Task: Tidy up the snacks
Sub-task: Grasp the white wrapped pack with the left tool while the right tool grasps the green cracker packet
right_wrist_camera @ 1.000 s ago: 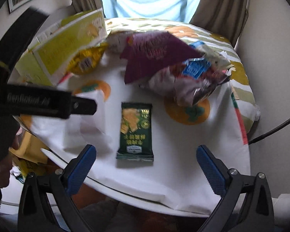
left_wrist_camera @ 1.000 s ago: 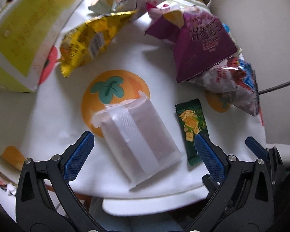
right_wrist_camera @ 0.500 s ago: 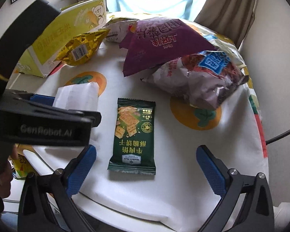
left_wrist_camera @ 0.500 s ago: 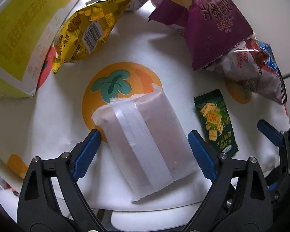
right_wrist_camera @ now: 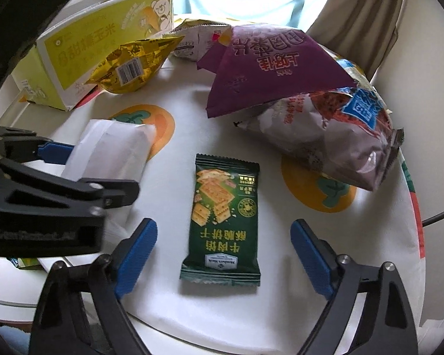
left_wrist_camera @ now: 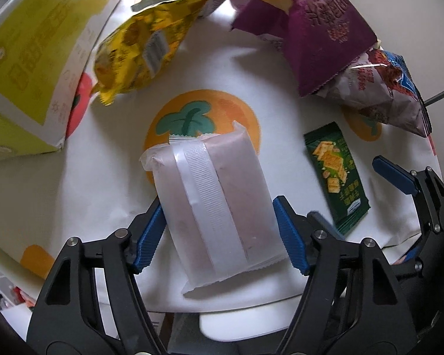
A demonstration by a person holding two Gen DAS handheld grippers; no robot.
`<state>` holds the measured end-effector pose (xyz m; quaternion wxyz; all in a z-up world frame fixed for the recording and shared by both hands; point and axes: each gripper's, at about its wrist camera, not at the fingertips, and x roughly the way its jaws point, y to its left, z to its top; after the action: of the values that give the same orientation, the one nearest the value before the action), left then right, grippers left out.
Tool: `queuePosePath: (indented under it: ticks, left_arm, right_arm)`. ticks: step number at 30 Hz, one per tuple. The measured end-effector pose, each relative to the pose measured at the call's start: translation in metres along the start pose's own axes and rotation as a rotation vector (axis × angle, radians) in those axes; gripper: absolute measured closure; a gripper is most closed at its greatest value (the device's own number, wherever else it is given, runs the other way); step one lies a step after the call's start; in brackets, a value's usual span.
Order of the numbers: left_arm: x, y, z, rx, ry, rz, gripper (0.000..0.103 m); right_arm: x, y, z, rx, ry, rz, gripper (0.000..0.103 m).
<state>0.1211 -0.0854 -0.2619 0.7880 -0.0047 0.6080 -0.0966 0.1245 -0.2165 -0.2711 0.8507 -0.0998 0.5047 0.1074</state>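
A white translucent snack packet (left_wrist_camera: 213, 201) lies near the table's front edge, and my left gripper (left_wrist_camera: 219, 233) has its blue pads against both of the packet's sides. The packet (right_wrist_camera: 112, 151) and the left gripper (right_wrist_camera: 56, 174) also show at the left of the right wrist view. A small green cracker packet (right_wrist_camera: 222, 219) lies flat on the cloth. My right gripper (right_wrist_camera: 222, 254) is open with its pads on either side of that packet's near end, apart from it. The green packet (left_wrist_camera: 336, 177) shows to the right in the left wrist view.
A yellow-green box (right_wrist_camera: 103, 44) stands at the back left, with a yellow bag (right_wrist_camera: 133, 65) beside it. A purple bag (right_wrist_camera: 275, 68) and a silver bag (right_wrist_camera: 331, 136) lie at the back right. The round table (right_wrist_camera: 251, 334) has a white cloth with orange fruit prints.
My left gripper moved forward and closed around the white packet. My right gripper came down and forward over the green packet and its jaws narrowed.
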Motion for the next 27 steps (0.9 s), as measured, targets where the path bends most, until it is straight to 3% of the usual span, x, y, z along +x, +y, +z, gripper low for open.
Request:
queuePosePath:
  ticks: [7, 13, 22, 27]
  left_arm:
    - [-0.003, 0.008, 0.005, -0.013, 0.029, 0.001, 0.032]
    - [-0.004, -0.002, 0.007, 0.014, 0.048, 0.023, 0.029]
    - [0.002, -0.008, 0.014, 0.017, 0.059, 0.011, 0.034]
    - [-0.002, 0.007, 0.019, -0.027, 0.056, -0.023, 0.035]
  right_arm:
    - [0.006, 0.003, 0.009, 0.015, 0.007, 0.007, 0.035]
    - [0.010, 0.001, 0.013, 0.031, 0.016, 0.049, 0.061]
    - [0.005, 0.003, 0.016, 0.016, 0.012, 0.054, 0.063]
    - [-0.008, 0.000, 0.016, 0.018, -0.006, 0.062, 0.063]
